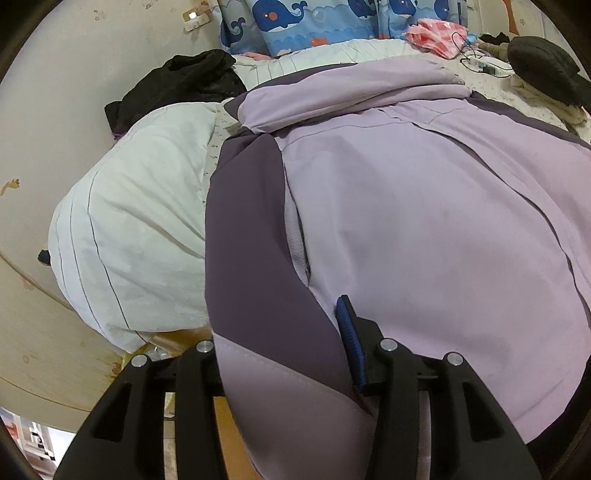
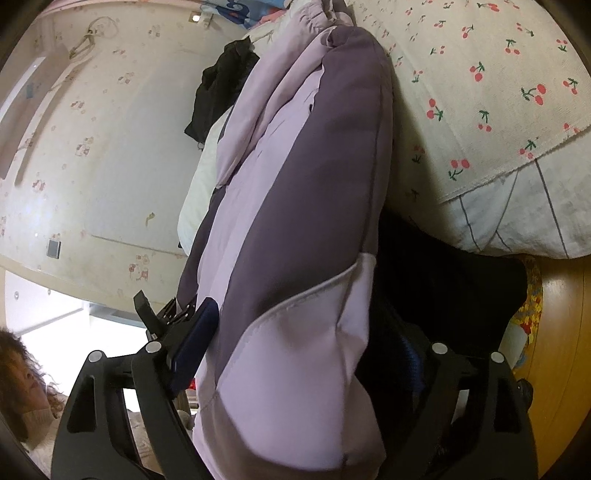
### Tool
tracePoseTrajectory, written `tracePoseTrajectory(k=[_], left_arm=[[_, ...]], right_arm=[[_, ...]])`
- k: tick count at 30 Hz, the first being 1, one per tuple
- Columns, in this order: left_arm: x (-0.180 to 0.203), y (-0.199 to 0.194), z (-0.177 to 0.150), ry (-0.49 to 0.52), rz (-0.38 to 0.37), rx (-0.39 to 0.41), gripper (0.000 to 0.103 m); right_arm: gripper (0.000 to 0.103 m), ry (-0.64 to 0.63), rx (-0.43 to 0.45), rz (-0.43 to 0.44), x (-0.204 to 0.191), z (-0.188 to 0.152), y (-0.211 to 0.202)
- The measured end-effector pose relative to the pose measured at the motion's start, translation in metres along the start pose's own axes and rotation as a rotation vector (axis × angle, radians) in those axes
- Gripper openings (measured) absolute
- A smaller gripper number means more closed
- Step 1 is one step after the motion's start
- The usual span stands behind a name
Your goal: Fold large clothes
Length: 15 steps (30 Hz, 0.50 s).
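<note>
Jacket (image 1: 424, 221): purple, spread on the bed (image 2: 480, 92), hem edge nearest both grippers, long axis running away toward the pillows.
Left hand-held gripper (image 1: 280, 354): clamped on the hem fold.
Right hand-held gripper (image 2: 306, 354): jaws apart, fabric between, unpressed.

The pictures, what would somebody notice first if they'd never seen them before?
The big purple jacket, pale lilac with dark purple panels, fills the middle of both views and lies on the bed. Behind it at the top of the left view hangs a blue curtain with whales. In the right view a sheet with red cherries covers the bed to the jacket's right.
</note>
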State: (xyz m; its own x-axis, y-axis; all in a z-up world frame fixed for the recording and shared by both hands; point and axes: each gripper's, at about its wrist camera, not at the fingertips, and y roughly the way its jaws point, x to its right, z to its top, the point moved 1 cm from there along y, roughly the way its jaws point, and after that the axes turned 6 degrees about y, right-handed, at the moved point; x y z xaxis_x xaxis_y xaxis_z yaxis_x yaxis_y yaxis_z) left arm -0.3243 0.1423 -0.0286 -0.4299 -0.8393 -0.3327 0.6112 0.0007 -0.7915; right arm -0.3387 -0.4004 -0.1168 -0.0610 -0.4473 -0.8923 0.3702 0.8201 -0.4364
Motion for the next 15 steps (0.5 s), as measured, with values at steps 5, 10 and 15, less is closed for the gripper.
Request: tracePoseTrajectory(k=[5,10,15], left_arm=[[0.0025,-0.0004,-0.0004,0.023,0.019,0.000,0.047],[0.0048,-0.0026,-0.0012,0.051,0.052,0.003,0.050],[0.0073,-0.0051,-0.0022,0.073,0.075,0.007,0.051]], right_arm=[[0.082,0.005,-0.002,0.003,0.0030,-0.0016,0.0006],[0.082,0.008,-0.002,0.005,0.0051,-0.0022,0.0000],[0.082,0.010,-0.001,0.007,0.0065,-0.0035,-0.0001]])
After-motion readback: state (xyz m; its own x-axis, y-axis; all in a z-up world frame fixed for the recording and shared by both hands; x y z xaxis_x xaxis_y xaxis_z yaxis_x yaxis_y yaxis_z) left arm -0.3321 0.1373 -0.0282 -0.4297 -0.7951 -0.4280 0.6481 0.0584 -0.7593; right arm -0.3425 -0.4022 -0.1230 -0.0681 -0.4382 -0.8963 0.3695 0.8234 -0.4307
